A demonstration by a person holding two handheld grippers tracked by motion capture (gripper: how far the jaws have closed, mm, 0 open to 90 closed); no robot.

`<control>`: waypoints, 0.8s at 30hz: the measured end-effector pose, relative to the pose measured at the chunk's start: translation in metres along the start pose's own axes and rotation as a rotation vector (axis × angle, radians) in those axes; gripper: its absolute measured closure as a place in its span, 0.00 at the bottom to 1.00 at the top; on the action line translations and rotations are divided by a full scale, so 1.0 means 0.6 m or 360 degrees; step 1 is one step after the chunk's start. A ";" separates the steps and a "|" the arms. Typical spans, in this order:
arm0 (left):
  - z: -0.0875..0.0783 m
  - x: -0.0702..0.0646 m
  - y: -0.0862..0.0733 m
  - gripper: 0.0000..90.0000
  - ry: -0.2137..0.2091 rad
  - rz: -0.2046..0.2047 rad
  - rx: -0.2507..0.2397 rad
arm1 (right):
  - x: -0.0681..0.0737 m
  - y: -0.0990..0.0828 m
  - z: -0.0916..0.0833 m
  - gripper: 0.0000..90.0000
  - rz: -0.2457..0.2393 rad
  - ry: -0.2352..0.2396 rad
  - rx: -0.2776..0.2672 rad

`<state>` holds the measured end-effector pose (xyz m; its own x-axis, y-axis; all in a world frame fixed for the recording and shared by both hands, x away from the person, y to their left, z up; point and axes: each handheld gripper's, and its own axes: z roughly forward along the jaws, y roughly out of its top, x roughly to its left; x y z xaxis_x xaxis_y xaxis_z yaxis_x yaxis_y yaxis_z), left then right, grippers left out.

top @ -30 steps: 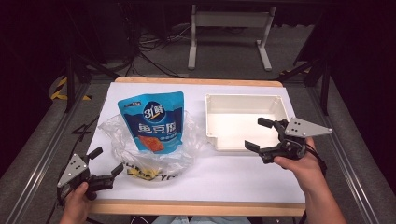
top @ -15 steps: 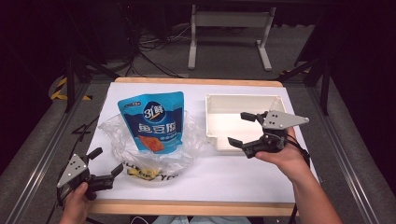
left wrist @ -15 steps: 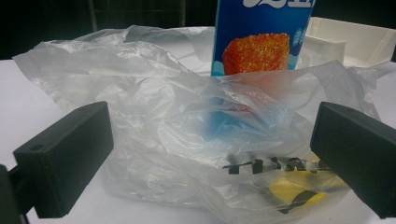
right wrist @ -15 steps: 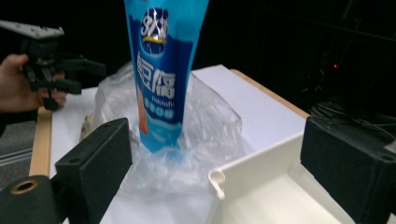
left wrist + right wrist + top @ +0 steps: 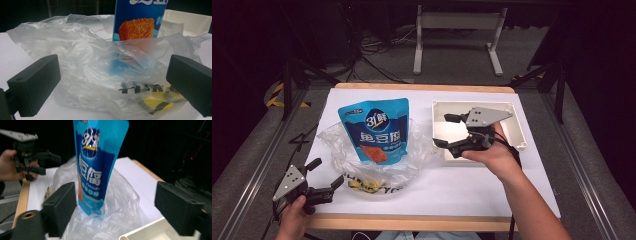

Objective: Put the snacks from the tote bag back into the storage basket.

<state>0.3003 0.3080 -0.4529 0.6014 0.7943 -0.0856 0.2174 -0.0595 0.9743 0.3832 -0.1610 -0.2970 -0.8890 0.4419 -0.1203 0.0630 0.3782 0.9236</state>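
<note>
A blue snack pouch (image 5: 376, 127) stands upright inside a crumpled clear plastic bag (image 5: 377, 162) at the table's left middle. My right gripper (image 5: 442, 131) hovers over the left part of the white tray (image 5: 517, 132) and points at the pouch. It is open, its jaws have just been closing partway, and nothing is pressed between them. In the right gripper view the pouch (image 5: 97, 165) and bag (image 5: 120, 215) lie ahead of the jaws. My left gripper (image 5: 328, 171) rests open at the front left corner, facing the bag (image 5: 95, 75) and pouch (image 5: 137, 22).
The white tray (image 5: 145, 232) is shallow, with a corner just under my right jaws. A yellow and black print shows on the bag's front (image 5: 362, 185). The table's wooden front edge (image 5: 412, 222) runs close to my left hand.
My right gripper has moved left from the tray's right side to its left part, closer to the pouch, and its jaws stand narrower. The left gripper has not moved.
</note>
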 end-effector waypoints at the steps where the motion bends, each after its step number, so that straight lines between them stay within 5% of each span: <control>1: 0.000 0.000 0.000 0.00 0.0002 0.0000 -0.0001 | 0.002 0.004 0.008 0.23 -0.0013 -0.0008 0.0021; 9: -0.001 0.001 0.001 0.00 -0.0005 -0.0002 0.0009 | 0.006 0.023 0.050 0.20 -0.0005 0.0085 -0.0007; 20: 0.001 0.001 0.001 0.00 -0.0010 -0.0009 0.0005 | -0.003 0.029 0.097 0.15 -0.0038 0.0113 0.0007; 24: 0.001 0.001 0.001 0.00 -0.0013 -0.0008 0.0007 | -0.006 0.028 0.109 0.17 0.0007 0.0135 0.0000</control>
<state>0.3012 0.3083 -0.4527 0.6065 0.7897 -0.0922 0.2237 -0.0582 0.9729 0.4167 -0.1032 -0.3050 -0.9239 0.3732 -0.0849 0.0672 0.3766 0.9239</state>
